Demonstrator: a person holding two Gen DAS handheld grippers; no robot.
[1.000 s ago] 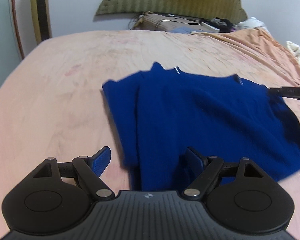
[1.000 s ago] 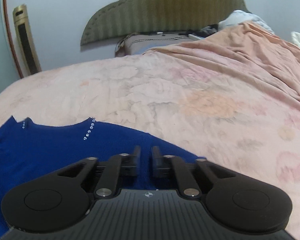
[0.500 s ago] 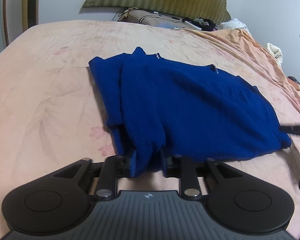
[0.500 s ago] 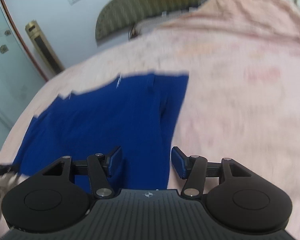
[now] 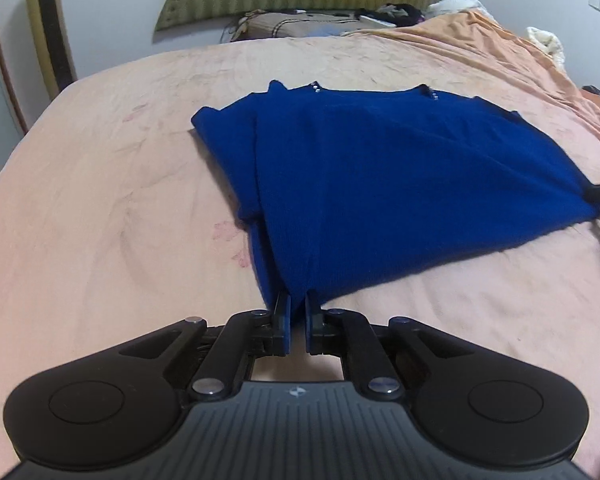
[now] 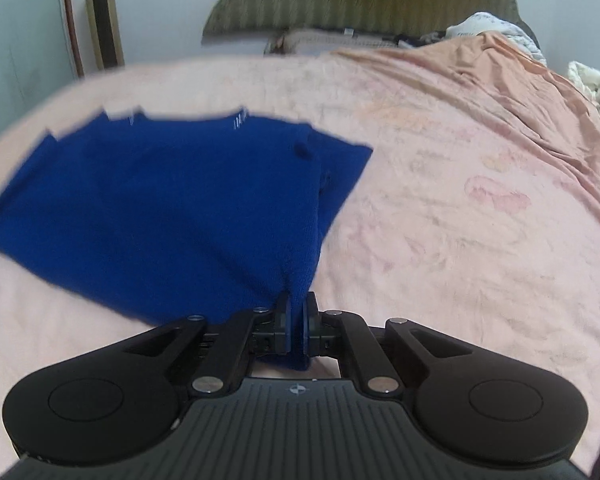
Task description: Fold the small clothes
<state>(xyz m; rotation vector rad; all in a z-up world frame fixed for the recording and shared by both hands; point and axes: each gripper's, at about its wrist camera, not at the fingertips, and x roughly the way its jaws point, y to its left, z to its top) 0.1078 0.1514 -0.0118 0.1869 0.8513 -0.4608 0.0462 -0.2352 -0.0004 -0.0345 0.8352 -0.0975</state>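
A blue top (image 5: 400, 184) is lying spread on the pink bed (image 5: 100, 220). The left gripper (image 5: 298, 312) is pinching its near left corner, jaws clamped tight on the cloth. The right gripper (image 6: 299, 314) is closing on the near right corner, fabric bunching between its pads.

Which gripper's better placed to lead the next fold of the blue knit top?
Neither alone, probably. The left gripper is shut on one near hem corner of the blue knit top; the right gripper is closing on the other corner, fabric between its pads. Both should likely lift together toward the neckline.
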